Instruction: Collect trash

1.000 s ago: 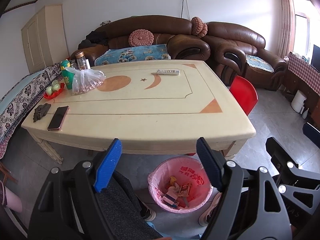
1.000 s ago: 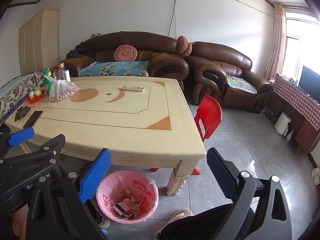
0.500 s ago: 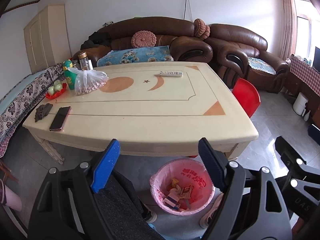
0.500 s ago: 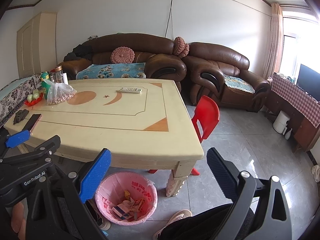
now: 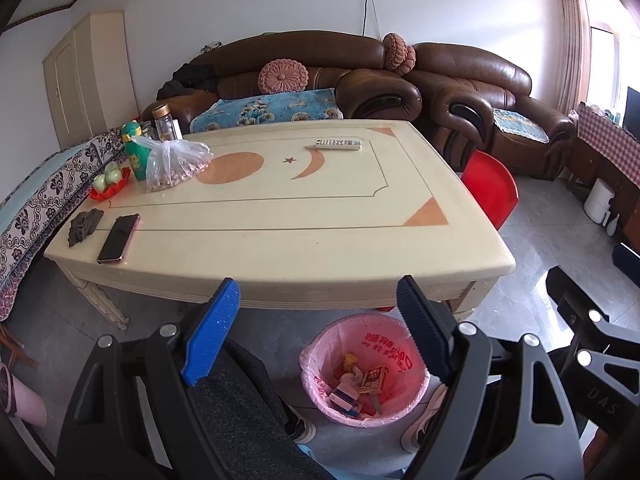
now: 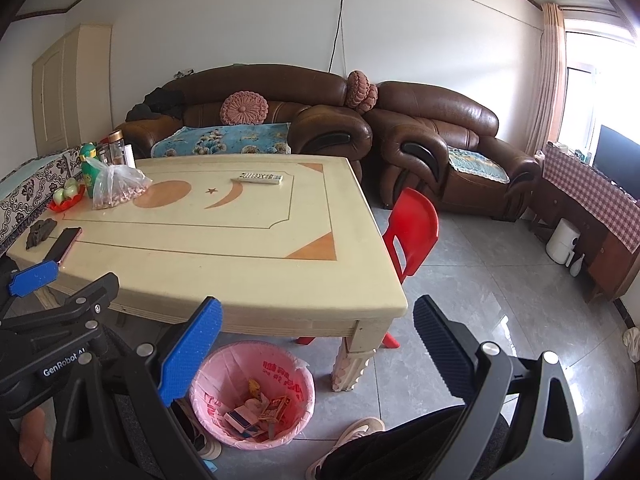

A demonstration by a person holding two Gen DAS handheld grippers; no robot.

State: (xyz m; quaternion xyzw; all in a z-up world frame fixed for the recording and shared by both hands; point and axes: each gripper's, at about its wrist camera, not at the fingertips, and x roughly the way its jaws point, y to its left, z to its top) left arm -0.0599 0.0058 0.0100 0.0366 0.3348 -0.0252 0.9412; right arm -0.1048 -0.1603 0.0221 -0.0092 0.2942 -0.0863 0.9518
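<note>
On the far left of the cream table [image 5: 304, 240] a dark crumpled rag [image 5: 84, 225] lies at the near corner with a phone [image 5: 118, 237] just to its right, face up near the table edge. Farther back on that left side sits a red tray of green fruit [image 5: 109, 182], then a green bottle [image 5: 135, 151], a clear jar with a gold lid [image 5: 165, 122] and a tied plastic bag of nuts [image 5: 176, 163] leaning against them. Toward the far middle of the table a white remote [image 5: 337, 144] lies flat, well apart from everything else. The left gripper [image 5: 316, 332] hangs near the table's front edge with its jaws spread wide and nothing between them; one blue pad [image 5: 211, 332] and one darker pad show clearly. Below it, on the grey floor tucked partly under the near edge of the table, stands the bin [image 5: 320, 364] lined with a pink bag, and the trash [image 5: 360, 384] lies inside it: small cartons and wrappers piled at the bottom. A shoe [image 5: 420, 428] rests just beside the bin on its right. The right gripper [image 6: 316, 348] is likewise released, empty, its view showing the same bin [image 6: 208, 380] low and left of centre with the table leg [image 6: 352, 352] just to its right. Right of the table stands a red plastic chair [image 6: 412, 228], and beyond it brown leather sofas [image 6: 436, 152] line the far wall.
</note>
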